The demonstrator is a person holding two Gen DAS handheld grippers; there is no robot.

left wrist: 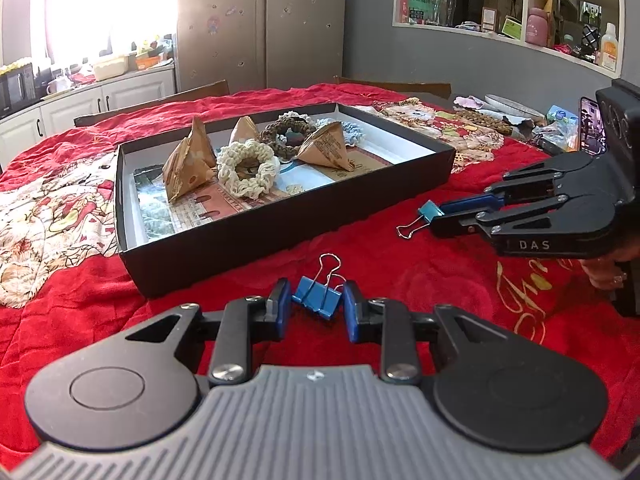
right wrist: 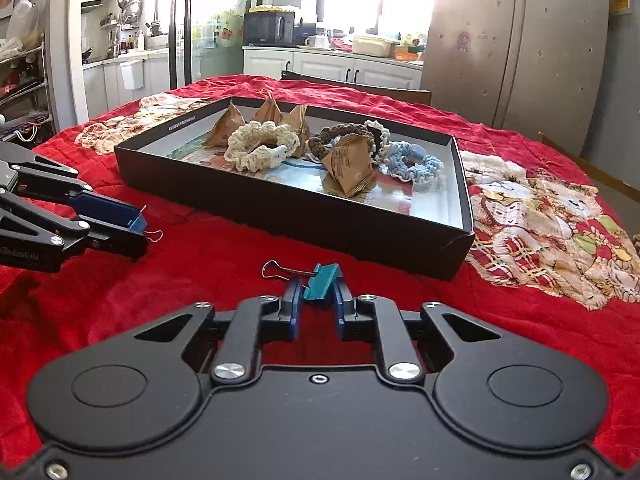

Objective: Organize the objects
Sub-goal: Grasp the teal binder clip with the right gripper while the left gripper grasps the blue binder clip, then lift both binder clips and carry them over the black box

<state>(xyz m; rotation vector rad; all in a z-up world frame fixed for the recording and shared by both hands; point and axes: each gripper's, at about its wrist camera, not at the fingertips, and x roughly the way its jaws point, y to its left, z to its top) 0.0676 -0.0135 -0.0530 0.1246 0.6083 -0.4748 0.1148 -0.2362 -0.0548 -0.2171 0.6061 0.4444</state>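
Observation:
My left gripper (left wrist: 316, 300) is shut on a blue binder clip (left wrist: 317, 299), held just above the red cloth in front of the black tray (left wrist: 280, 216). My right gripper (right wrist: 317, 292) is shut on a teal binder clip (right wrist: 320, 282), its wire handle pointing left. In the left wrist view the right gripper (left wrist: 434, 216) comes in from the right with the teal clip (left wrist: 429, 211) at its tips. In the right wrist view the left gripper (right wrist: 138, 230) sits at the left with the blue clip (right wrist: 138, 224). The tray (right wrist: 280, 212) holds folded paper pyramids (left wrist: 188, 164) and crocheted rings (left wrist: 248, 168).
A red cloth (left wrist: 400, 272) covers the table, with a patterned patch (right wrist: 552, 232) on it to the right of the tray. A phone (left wrist: 592, 126) and clutter lie at the table's far right. Chairs, a fridge and kitchen counters stand behind.

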